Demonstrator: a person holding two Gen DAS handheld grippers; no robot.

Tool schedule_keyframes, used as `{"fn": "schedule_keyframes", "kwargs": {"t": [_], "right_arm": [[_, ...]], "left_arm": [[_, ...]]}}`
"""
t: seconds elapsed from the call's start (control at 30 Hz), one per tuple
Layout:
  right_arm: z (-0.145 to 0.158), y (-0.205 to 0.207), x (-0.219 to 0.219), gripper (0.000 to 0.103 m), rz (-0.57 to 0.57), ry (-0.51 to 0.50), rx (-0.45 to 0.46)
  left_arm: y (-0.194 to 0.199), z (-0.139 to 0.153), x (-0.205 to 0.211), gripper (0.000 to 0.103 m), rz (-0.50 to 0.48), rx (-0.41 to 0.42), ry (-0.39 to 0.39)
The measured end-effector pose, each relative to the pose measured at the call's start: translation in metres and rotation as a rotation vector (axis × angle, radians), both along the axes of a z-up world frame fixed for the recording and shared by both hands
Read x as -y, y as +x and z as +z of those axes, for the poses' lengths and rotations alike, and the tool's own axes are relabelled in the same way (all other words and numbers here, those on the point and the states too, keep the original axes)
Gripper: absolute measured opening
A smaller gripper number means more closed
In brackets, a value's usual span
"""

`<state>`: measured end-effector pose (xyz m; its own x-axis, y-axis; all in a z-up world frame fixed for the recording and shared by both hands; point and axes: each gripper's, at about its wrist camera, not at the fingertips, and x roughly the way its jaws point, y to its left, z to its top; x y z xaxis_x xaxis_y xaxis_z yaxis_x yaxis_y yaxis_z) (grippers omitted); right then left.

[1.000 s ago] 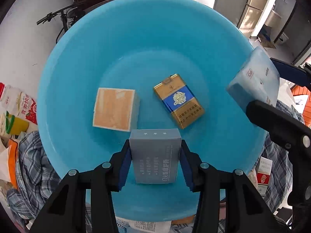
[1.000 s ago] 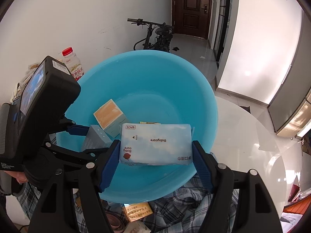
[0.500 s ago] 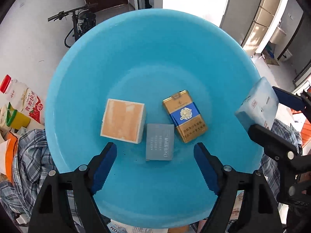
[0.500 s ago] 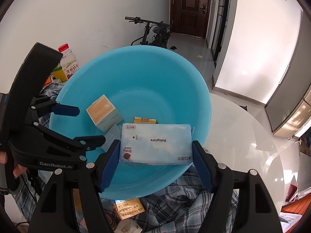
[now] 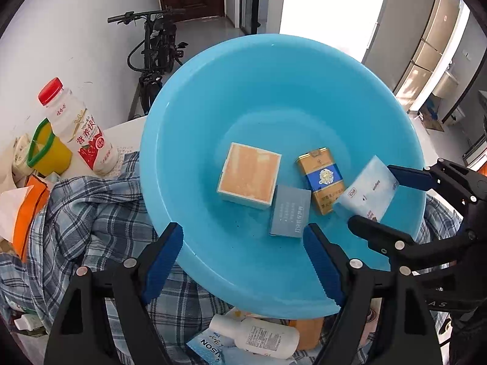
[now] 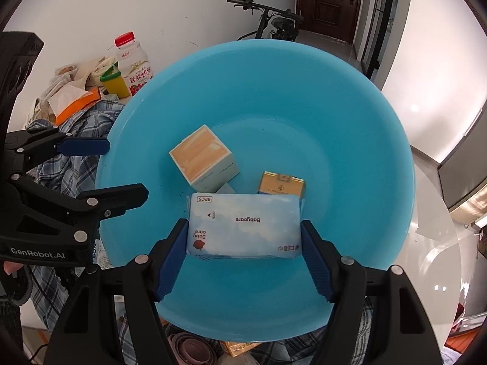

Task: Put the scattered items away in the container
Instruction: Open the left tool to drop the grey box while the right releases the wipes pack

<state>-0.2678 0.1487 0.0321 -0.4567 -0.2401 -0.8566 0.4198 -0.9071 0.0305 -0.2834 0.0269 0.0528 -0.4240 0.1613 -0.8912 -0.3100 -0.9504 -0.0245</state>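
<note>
The right claw grips a pale blue pack of wipes by its two short ends, jaws pressed against it, holding it above the near side of the blue basin. The left claw has its jaws spread wide with nothing between them, poised over the basin's near rim. Inside the basin, a small grey box lies flat on the bottom, just beyond the left claw. It touches a square orange-topped box on one side and a gold and blue cigarette pack on the other. The basin sits on a checked shirt spread over the surface. A red-capped drink bottle stands beyond the shirt, and a white bottle lies below the basin's near edge.
</note>
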Motion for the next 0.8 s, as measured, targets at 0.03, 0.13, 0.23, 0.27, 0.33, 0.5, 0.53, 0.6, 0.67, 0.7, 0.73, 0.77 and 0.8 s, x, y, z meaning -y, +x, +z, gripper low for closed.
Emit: {"fn": "schedule_keyframes", "kwargs": {"t": [0.03, 0.13, 0.23, 0.27, 0.33, 0.5, 0.53, 0.6, 0.67, 0.7, 0.73, 0.77, 0.8], "right_arm": [[-0.002, 0.0, 0.001, 0.07, 0.004, -0.001, 0.004], [-0.008, 0.001, 0.004, 0.07, 0.023, 0.013, 0.022], [-0.016, -0.002, 0.012, 0.07, 0.03, 0.036, 0.03], [-0.018, -0.004, 0.014, 0.07, 0.031, 0.04, 0.034], [-0.023, -0.007, 0.019, 0.07, 0.029, 0.046, 0.044], [-0.032, -0.012, 0.025, 0.07, 0.021, 0.042, 0.063], [-0.033, -0.013, 0.025, 0.07, 0.02, 0.043, 0.066], [-0.034, -0.015, 0.024, 0.07, 0.016, 0.046, 0.068], [-0.035, -0.017, 0.024, 0.07, 0.018, 0.047, 0.072], [-0.035, -0.018, 0.024, 0.07, 0.018, 0.047, 0.075], [-0.036, -0.019, 0.024, 0.07, 0.018, 0.047, 0.077], [-0.037, -0.02, 0.023, 0.07, 0.017, 0.047, 0.079], [-0.037, -0.021, 0.023, 0.071, 0.016, 0.047, 0.083]], "left_arm": [[-0.001, 0.0, 0.001, 0.083, 0.0, -0.002, 0.001], [-0.003, 0.003, 0.007, 0.083, 0.02, -0.014, 0.011], [-0.006, 0.004, 0.01, 0.083, 0.034, -0.025, 0.023], [-0.008, 0.005, 0.01, 0.083, 0.042, -0.028, 0.024], [-0.013, 0.005, 0.008, 0.083, 0.044, -0.029, 0.028], [-0.03, -0.001, -0.003, 0.083, 0.056, -0.033, 0.056], [-0.034, -0.005, -0.005, 0.083, 0.058, -0.027, 0.057], [-0.04, -0.012, -0.01, 0.083, 0.056, -0.009, 0.049], [-0.042, -0.018, -0.014, 0.083, 0.052, -0.002, 0.04], [-0.043, -0.02, -0.016, 0.083, 0.047, 0.001, 0.038], [-0.044, -0.022, -0.017, 0.083, 0.044, 0.002, 0.036], [-0.045, -0.023, -0.018, 0.083, 0.044, 0.003, 0.035], [-0.046, -0.023, -0.019, 0.083, 0.043, 0.005, 0.035]]}}
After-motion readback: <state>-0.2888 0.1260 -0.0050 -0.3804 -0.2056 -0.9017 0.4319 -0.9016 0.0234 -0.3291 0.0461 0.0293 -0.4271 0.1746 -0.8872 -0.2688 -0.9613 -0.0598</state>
